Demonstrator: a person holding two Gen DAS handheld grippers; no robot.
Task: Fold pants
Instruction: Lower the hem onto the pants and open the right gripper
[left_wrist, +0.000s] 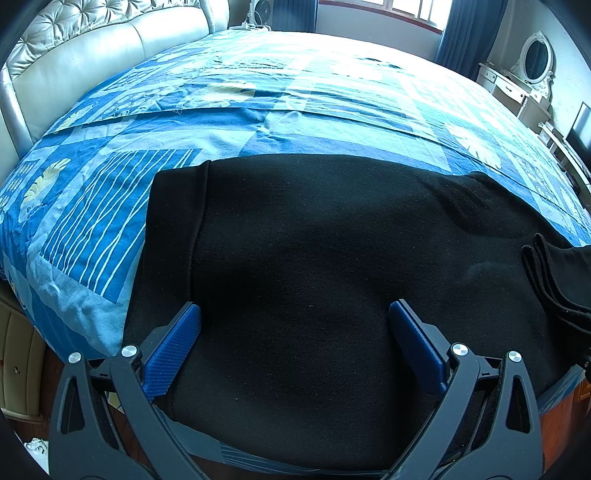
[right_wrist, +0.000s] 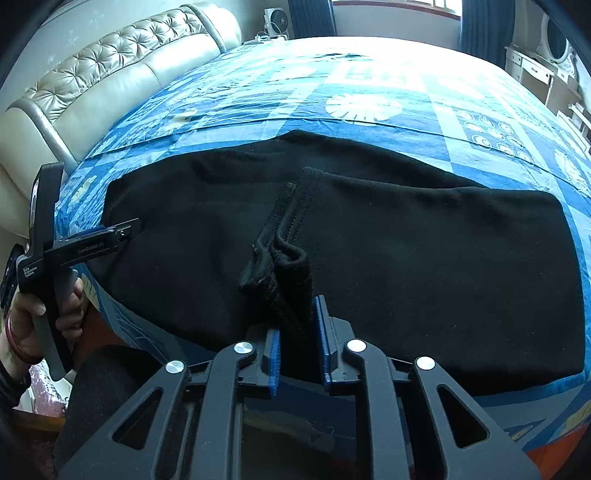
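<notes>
Item: black pants (right_wrist: 369, 258), lying flat along the near edge of the bed (left_wrist: 258, 110) on a blue patterned cover.
Left tongs (left_wrist: 294, 332): spread wide above the cloth, gripping nothing.
Right tongs (right_wrist: 297, 343): pinching a bunched, stitched edge of the pants.
Progress: garment looks laid double lengthwise; the crosswise fold appears under way, not yet completed.
</notes>
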